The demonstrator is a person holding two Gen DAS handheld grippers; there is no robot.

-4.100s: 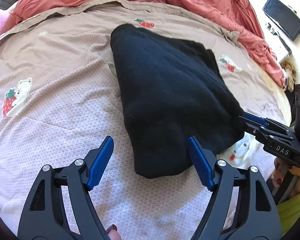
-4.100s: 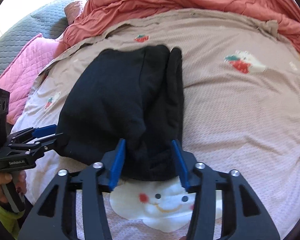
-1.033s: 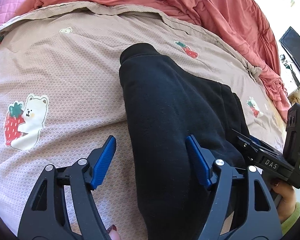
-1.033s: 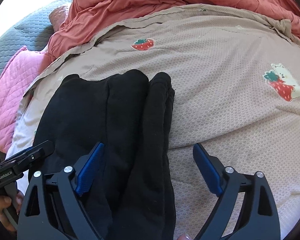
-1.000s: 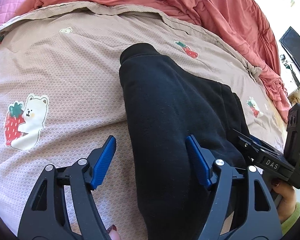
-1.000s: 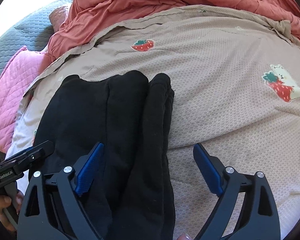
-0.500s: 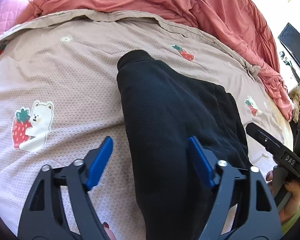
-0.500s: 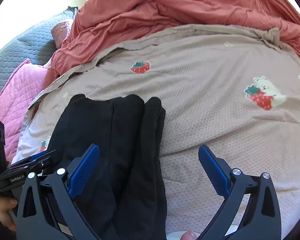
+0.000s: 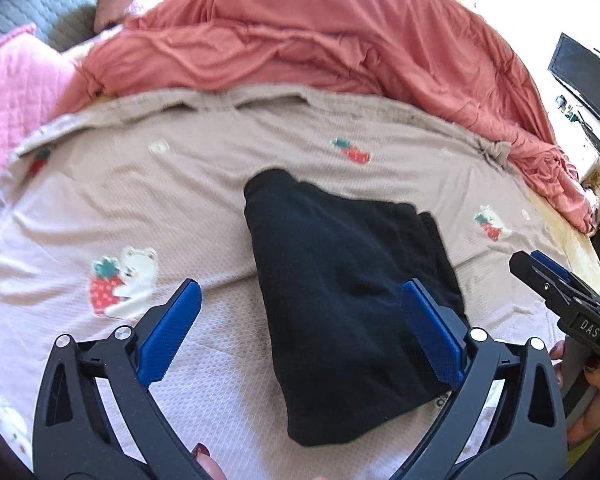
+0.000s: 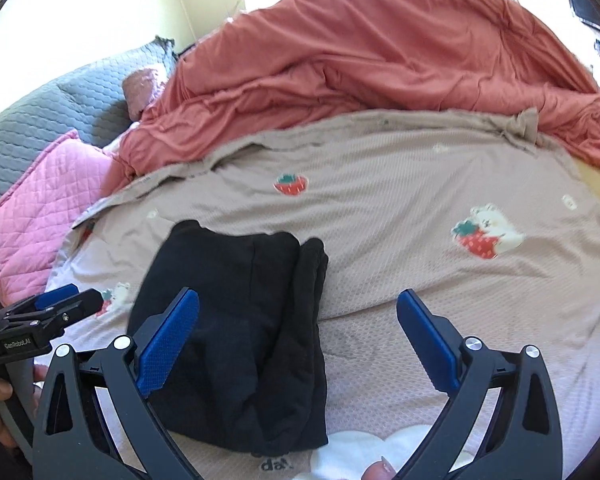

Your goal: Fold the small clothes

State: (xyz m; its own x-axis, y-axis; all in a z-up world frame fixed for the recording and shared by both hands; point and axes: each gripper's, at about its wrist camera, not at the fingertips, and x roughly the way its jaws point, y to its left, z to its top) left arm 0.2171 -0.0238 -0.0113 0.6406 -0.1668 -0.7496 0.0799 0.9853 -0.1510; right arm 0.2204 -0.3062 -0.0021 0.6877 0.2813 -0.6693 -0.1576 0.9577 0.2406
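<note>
Black folded garment [image 9: 340,292] lies flat on the beige strawberry-print bedsheet [image 9: 148,192]. Left claw [image 9: 300,320] has just spread wide, released; right claw [image 10: 298,328] likewise gapes, gripping nothing, both above the cloth.

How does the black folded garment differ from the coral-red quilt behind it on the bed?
The black folded garment is small, compact and flat, near the tools; the coral-red quilt is far larger, heaped and wrinkled at the far side. The garment lies on the beige strawberry-print cover; the quilt overlaps that cover's far edge. Neither is held.
</note>
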